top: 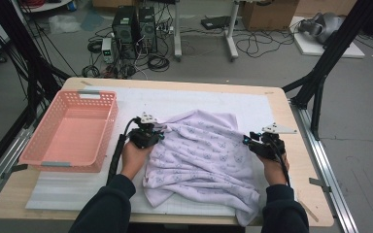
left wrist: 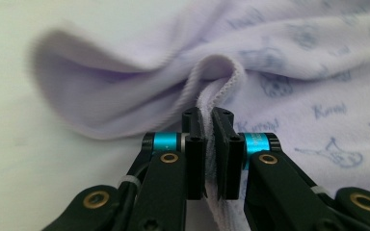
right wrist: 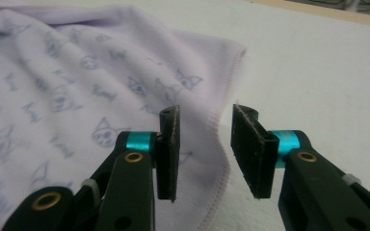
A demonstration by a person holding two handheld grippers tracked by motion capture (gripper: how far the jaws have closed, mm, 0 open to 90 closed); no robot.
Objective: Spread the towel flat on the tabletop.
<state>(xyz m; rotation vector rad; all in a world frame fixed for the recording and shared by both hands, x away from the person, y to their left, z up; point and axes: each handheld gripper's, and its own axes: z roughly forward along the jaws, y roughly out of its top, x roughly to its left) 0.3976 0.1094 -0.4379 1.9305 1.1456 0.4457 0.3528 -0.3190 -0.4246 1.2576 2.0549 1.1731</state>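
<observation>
table (top: pixel 272 104): cloth (top: pixel 201 150) rumpled mid-top, basket (top: pixel 68 131) by left edge
left gripper (top: pixel 159 137): clamped on hem fold
right gripper (top: pixel 246 140): part open, empty, straddling hem
tip: seat hem deep before closing

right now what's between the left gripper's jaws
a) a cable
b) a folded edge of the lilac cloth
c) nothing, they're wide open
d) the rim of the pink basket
b: in the left gripper view the left gripper has its jaws shut on a bunched hem of the lilac cloth, which runs up between the pads; the pink basket sits apart at the table's left.
</observation>
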